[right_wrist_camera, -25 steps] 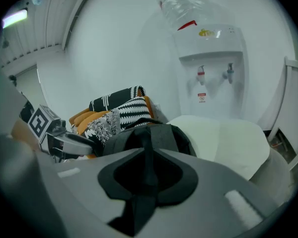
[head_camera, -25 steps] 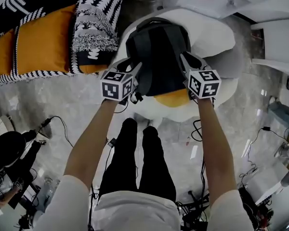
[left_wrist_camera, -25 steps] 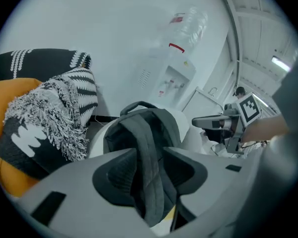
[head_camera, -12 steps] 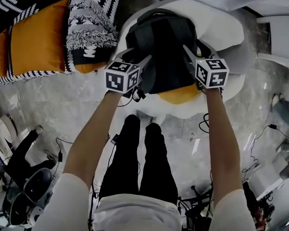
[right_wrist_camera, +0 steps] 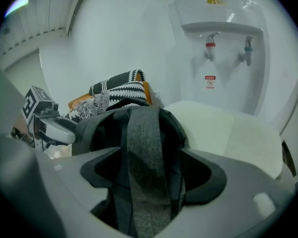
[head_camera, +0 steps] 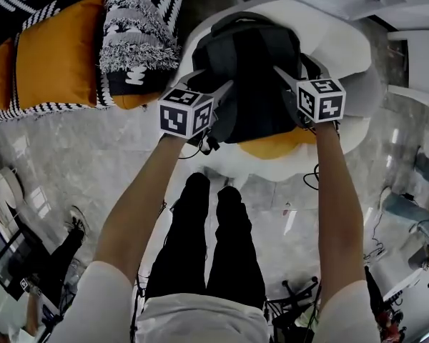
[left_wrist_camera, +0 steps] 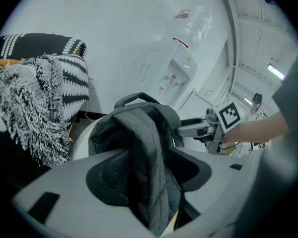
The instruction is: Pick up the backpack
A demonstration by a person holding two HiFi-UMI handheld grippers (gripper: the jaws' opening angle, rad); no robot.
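A dark grey backpack [head_camera: 254, 77] stands on a white egg-shaped seat [head_camera: 339, 45], its top handle away from me. My left gripper [head_camera: 213, 81] is at its left side and my right gripper [head_camera: 292, 66] at its right. In the left gripper view a grey shoulder strap [left_wrist_camera: 145, 152] runs between the left gripper's [left_wrist_camera: 149, 182] jaws with dark gaps on both sides. The right gripper's [right_wrist_camera: 151, 182] jaws likewise straddle the other strap [right_wrist_camera: 146, 152] without pressing it. Both pairs of jaws have just been opening.
Orange [head_camera: 57, 56] and black-and-white fringed cushions [head_camera: 139, 34] lie left of the seat. A yellow pad [head_camera: 275, 143] shows under the backpack. A water dispenser [right_wrist_camera: 223, 58] stands against the wall behind. Cables [head_camera: 311, 181] trail on the marble floor. Another person [head_camera: 64, 256] is at the lower left.
Both grippers' jaws have spread apart round the straps, the right one most. The right gripper has sunk a little beside the backpack. The person at the lower left has moved.
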